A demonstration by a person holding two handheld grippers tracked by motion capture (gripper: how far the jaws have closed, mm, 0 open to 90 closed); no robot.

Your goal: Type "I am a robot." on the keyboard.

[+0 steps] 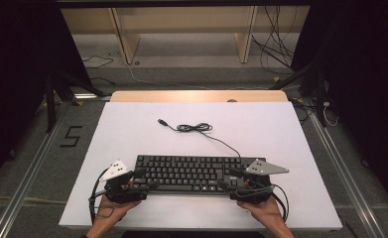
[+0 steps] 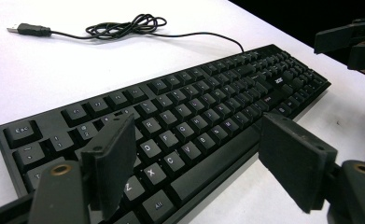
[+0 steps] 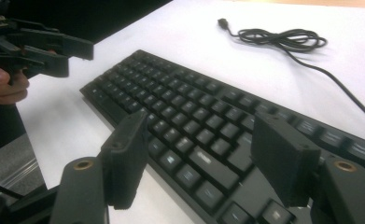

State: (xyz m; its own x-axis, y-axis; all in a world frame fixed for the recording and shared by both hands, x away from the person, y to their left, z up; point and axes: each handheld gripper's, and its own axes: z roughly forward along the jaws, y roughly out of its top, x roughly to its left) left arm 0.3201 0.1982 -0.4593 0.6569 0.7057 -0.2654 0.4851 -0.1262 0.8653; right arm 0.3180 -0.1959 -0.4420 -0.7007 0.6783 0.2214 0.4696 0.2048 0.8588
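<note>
A black keyboard (image 1: 191, 171) lies near the front of the white table (image 1: 127, 134). Its thin cable (image 1: 196, 127) runs back from the right end, coils once and ends in a USB plug (image 1: 161, 121). My left gripper (image 1: 146, 180) stands open at the keyboard's (image 2: 208, 107) front left corner: one pad (image 2: 112, 158) is over the keys, the other (image 2: 292, 161) is past the front edge. My right gripper (image 1: 227, 179) is open at the right end of the keyboard (image 3: 185, 102), astride the front edge the same way. I cannot tell whether the pads touch it.
The table's wooden far edge (image 1: 196, 95) faces a pale shelf frame (image 1: 181, 29) and loose floor cables (image 1: 276, 44). Black stand legs (image 1: 50, 99) rise at the left, and metal rails (image 1: 28, 173) flank the table. A "5" (image 1: 71, 136) is marked on the floor.
</note>
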